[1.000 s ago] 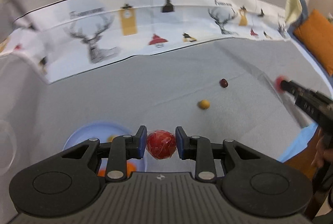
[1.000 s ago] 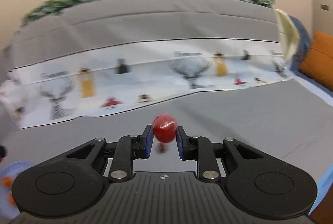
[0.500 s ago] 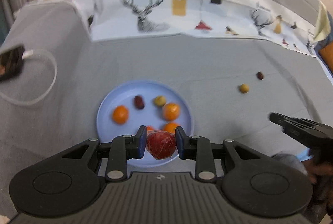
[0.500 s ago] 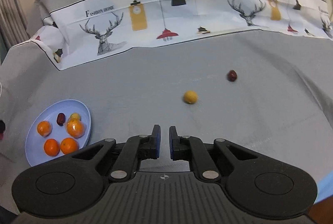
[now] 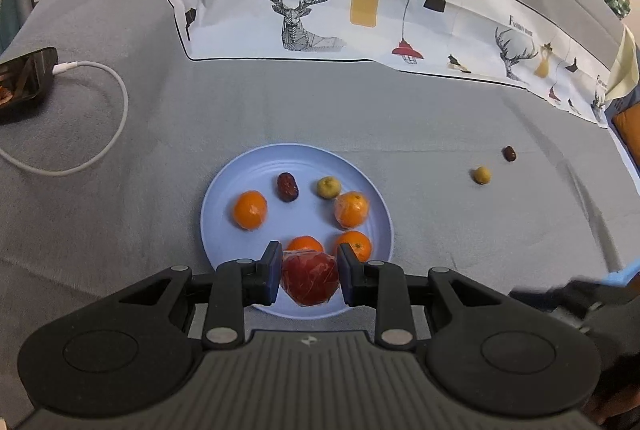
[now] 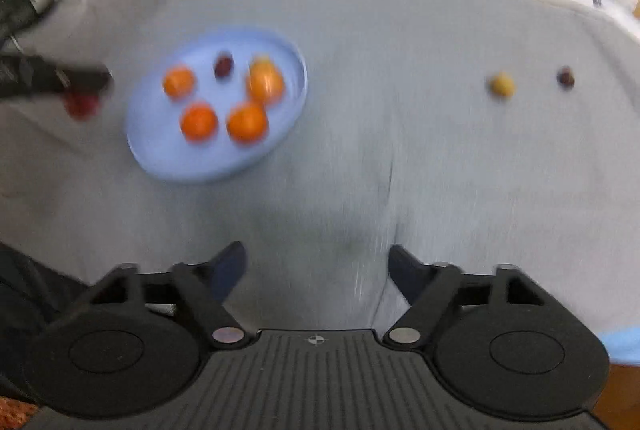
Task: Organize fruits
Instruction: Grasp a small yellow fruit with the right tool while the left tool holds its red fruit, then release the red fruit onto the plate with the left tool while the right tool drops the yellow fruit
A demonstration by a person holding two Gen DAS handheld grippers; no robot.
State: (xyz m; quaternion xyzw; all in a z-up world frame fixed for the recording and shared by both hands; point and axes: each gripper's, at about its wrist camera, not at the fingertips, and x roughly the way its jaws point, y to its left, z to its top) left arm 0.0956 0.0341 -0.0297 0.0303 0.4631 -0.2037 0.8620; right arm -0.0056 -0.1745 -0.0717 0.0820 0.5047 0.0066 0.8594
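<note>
My left gripper (image 5: 309, 253) is shut on a red wrapped fruit (image 5: 310, 282), just above the near rim of the light blue plate (image 5: 224, 186). On the plate lie several oranges, a dark red date (image 5: 287, 187) and a yellow-green fruit (image 5: 329, 187). A yellow fruit (image 5: 481, 175) and a dark date (image 5: 509, 153) lie on the grey cloth to the right. My right gripper (image 6: 316, 266) hangs over bare cloth, its jaws opening with nothing between them. The blurred right wrist view shows the plate (image 6: 160, 158), yellow fruit (image 6: 501, 85) and date (image 6: 565, 77).
A phone (image 5: 24, 78) with a looped white cable (image 5: 100, 134) lies at the far left. A deer-print cloth (image 5: 304, 14) covers the back. An orange cushion (image 5: 628, 126) sits at the far right edge.
My left gripper has carried the red fruit over the plate and sunk lower. The right gripper held a small red fruit a second ago, then stood shut and empty, and now stands wide apart.
</note>
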